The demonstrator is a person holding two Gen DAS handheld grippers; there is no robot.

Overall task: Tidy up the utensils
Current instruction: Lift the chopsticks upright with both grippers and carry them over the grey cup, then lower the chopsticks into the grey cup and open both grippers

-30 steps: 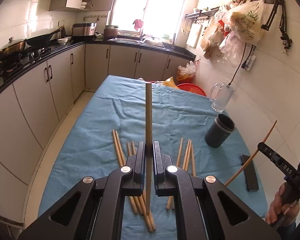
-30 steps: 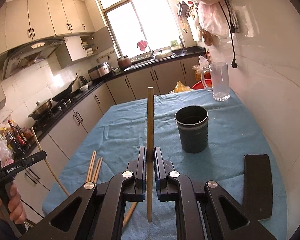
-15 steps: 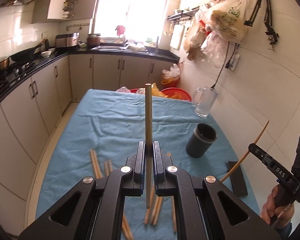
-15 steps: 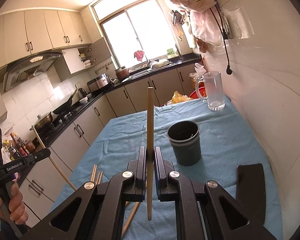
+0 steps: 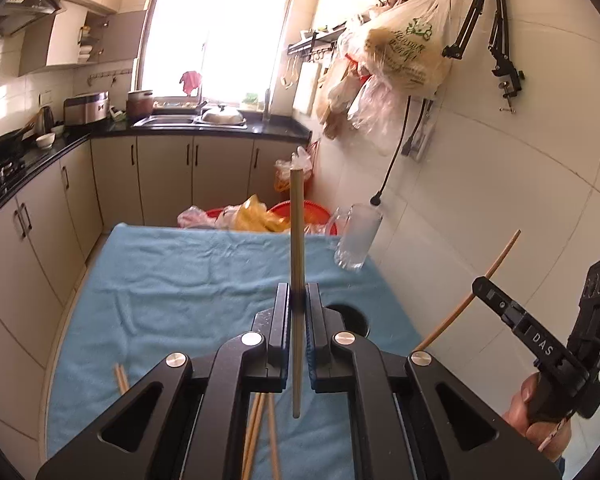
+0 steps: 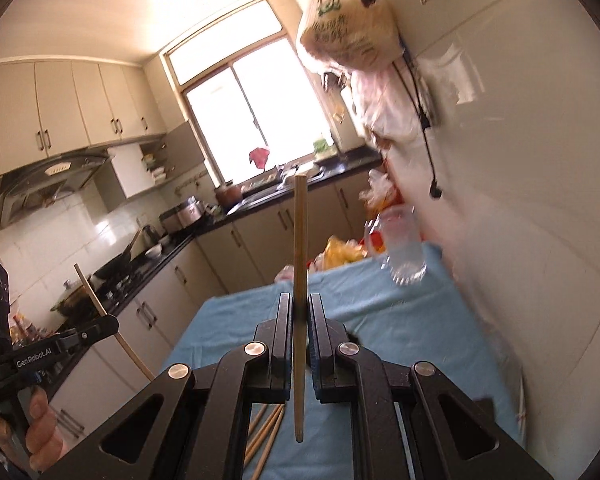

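Chopstick, left-held [image 5: 297, 264]: wooden, clamped between the jaws of the left tongs [image 5: 298, 312], long axis running upright through the grip, upper end toward the window, lower end hanging above the blue cloth [image 5: 180, 280] on the surface.

Chopstick, right-held [image 6: 300, 280]: wooden, clenched in the right tongs [image 6: 300, 320], long axis likewise upright, lower end free above the cloth.

Loose chopsticks [image 5: 256, 432]: several, lying flat on the cloth, partly hidden beneath the left tongs, long axes roughly along the view.

Dark cup [image 5: 350, 318]: on the cloth, just beyond the left tongs, mostly hidden behind them.

Glass mug [image 5: 356, 240]: beyond the dark cup, near the tiled wall; blurred.
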